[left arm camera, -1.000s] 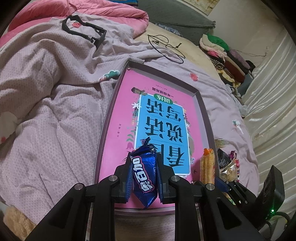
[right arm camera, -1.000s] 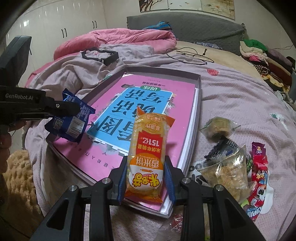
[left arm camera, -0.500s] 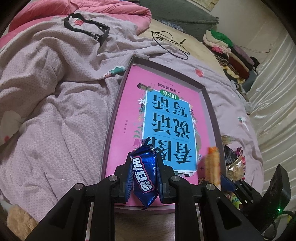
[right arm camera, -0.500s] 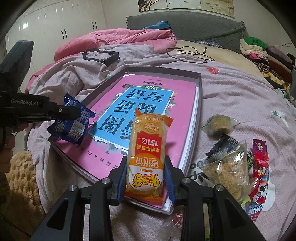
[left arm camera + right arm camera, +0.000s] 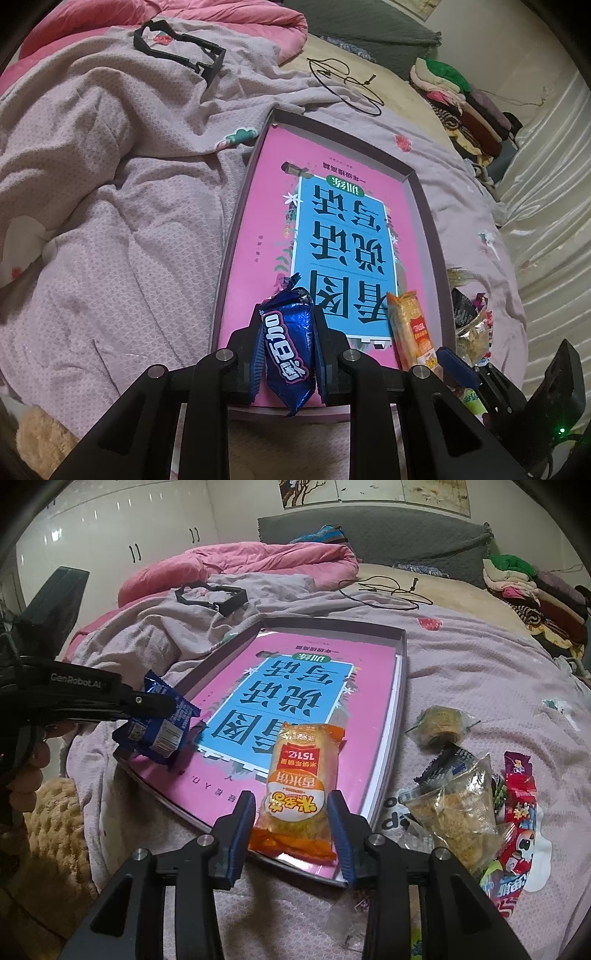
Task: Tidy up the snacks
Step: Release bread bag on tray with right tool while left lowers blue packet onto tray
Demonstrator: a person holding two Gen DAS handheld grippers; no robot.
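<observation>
Pinching a blue cookie packet (image 5: 287, 354) tightly between its pads, the left gripper (image 5: 286, 350) hangs over the near left corner of a shallow tray (image 5: 424, 206) that lies on a mauve bedspread (image 5: 122, 229); the packet stands upright in the clamped jaws, its crimped top edge pointing up toward the tray. From the right wrist view the same packet (image 5: 159, 725) shows at the left, clear of the tray floor, with a hand (image 5: 27, 764) visible behind the tool. The right gripper (image 5: 291, 825) sits at the tray's near right edge with its jaws opening around an orange rice-cracker packet (image 5: 301, 786); the packet lies flat on the pink book (image 5: 295, 686) that fills the tray, its lower end between the blue pads, and small gaps show on both sides, so the pads no longer press it. In the left wrist view that orange packet (image 5: 410, 328) appears at the tray's right side, beside the blue one. More snacks lie on the bedspread right of the tray: a round pastry in clear wrap (image 5: 441, 725), a clear bag of floss cakes (image 5: 456, 812) and a red candy packet (image 5: 521, 812). Farther off are a black plastic frame (image 5: 181, 55), a black cable (image 5: 347, 79) and a pile of folded clothes (image 5: 528, 587).
</observation>
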